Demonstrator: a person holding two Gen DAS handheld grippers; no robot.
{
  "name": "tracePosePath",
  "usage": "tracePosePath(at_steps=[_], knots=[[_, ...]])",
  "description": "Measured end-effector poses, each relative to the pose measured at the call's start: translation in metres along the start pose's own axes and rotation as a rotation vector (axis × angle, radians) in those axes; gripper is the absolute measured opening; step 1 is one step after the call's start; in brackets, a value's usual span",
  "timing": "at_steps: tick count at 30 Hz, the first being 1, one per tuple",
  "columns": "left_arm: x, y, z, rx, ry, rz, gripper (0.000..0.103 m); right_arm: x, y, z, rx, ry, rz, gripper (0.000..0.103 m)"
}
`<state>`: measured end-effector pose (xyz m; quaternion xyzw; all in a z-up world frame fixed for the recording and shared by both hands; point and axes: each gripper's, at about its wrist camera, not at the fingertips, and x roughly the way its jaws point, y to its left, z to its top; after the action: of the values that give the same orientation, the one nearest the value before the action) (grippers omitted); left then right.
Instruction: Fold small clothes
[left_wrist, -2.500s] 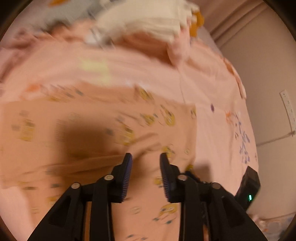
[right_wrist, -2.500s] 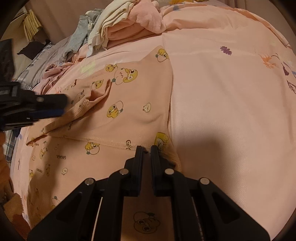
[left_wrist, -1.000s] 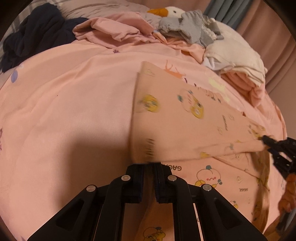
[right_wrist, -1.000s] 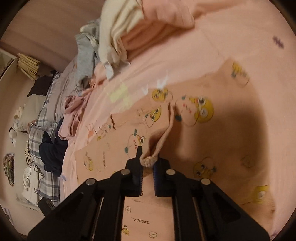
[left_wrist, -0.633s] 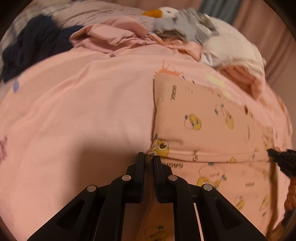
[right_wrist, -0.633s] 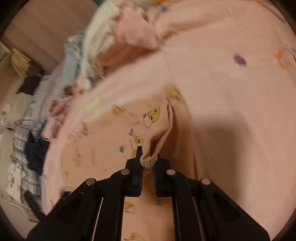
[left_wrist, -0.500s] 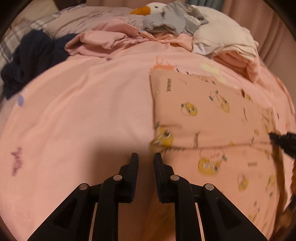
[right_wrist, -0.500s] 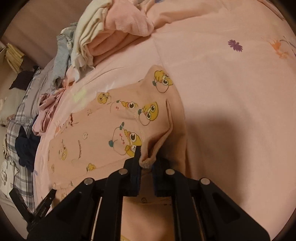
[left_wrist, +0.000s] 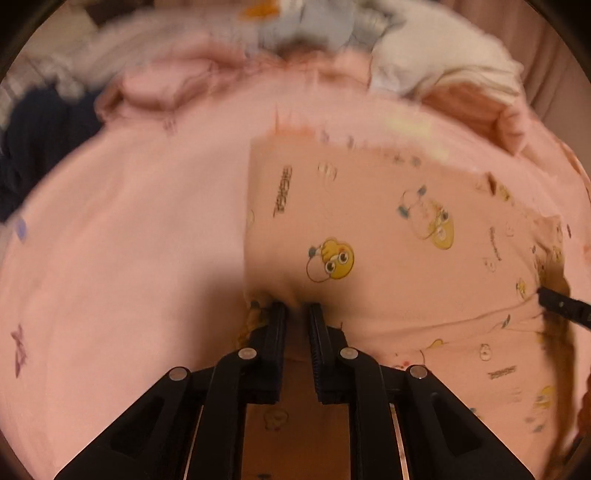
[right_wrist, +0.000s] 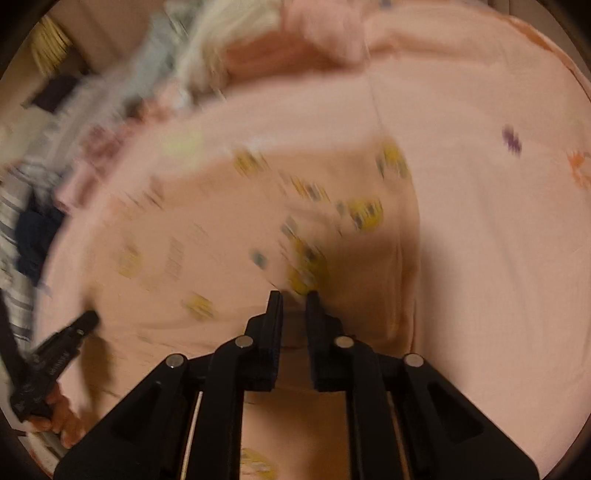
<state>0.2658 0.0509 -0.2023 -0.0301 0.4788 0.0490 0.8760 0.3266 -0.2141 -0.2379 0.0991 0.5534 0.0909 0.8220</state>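
Garment (left_wrist: 369, 221), peach with yellow cartoon ducks, lies folded over on a pink bedspread (left_wrist: 129, 240), straight left edge, fold line running across toward the right. Left gripper (left_wrist: 295, 306) points down at the near left corner of the fold. Its fingers are a narrow gap apart and the tips touch a small bunch of cloth at the fold edge; can't tell if any cloth is actually pinched. Right gripper (right_wrist: 294, 295) is over the other end of the garment, tips down on the cloth by a yellow duck print. Its jaws have just been closing and sit nearly together. That view is smeared, so can't tell if fabric is caught between them. A hand (right_wrist: 55, 410) holding the left gripper shows at the lower left edge of the right wrist view. Pile of clothes (left_wrist: 424, 62), white, grey and pink, sits at the far side of the bed, with a dark garment (left_wrist: 37, 140) far left.
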Motion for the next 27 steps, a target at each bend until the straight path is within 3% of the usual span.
tracePosePath(at_steps=[4,8,9,11,18,22,24,27], knots=[[-0.011,-0.009,-0.020,0.160,-0.045,0.049,0.016,-0.007,-0.011,-0.012,-0.059,-0.009,0.038,0.002],[-0.018,0.005,-0.021,0.048,-0.010,-0.014,0.016,-0.014,-0.023,-0.013,0.081,0.026,0.096,0.002],[-0.017,0.008,-0.018,0.012,0.005,-0.040,0.015,-0.017,-0.016,-0.011,0.080,0.022,0.112,0.012],[-0.013,0.014,-0.013,-0.040,0.032,-0.081,0.015,-0.023,0.004,-0.010,0.022,0.014,0.141,0.012],[-0.011,0.014,-0.018,-0.024,-0.008,-0.100,0.015,0.013,0.058,-0.016,-0.118,0.066,0.107,0.008],[-0.009,0.017,-0.014,-0.032,0.005,-0.111,0.015,0.001,0.053,-0.023,-0.114,0.080,0.116,0.008],[-0.015,0.018,-0.012,-0.036,0.052,-0.118,0.015,-0.015,0.043,-0.025,-0.066,0.097,0.142,0.013],[-0.039,0.022,-0.017,-0.015,0.087,-0.163,0.015,-0.059,0.021,-0.036,-0.054,0.034,0.178,0.018]])
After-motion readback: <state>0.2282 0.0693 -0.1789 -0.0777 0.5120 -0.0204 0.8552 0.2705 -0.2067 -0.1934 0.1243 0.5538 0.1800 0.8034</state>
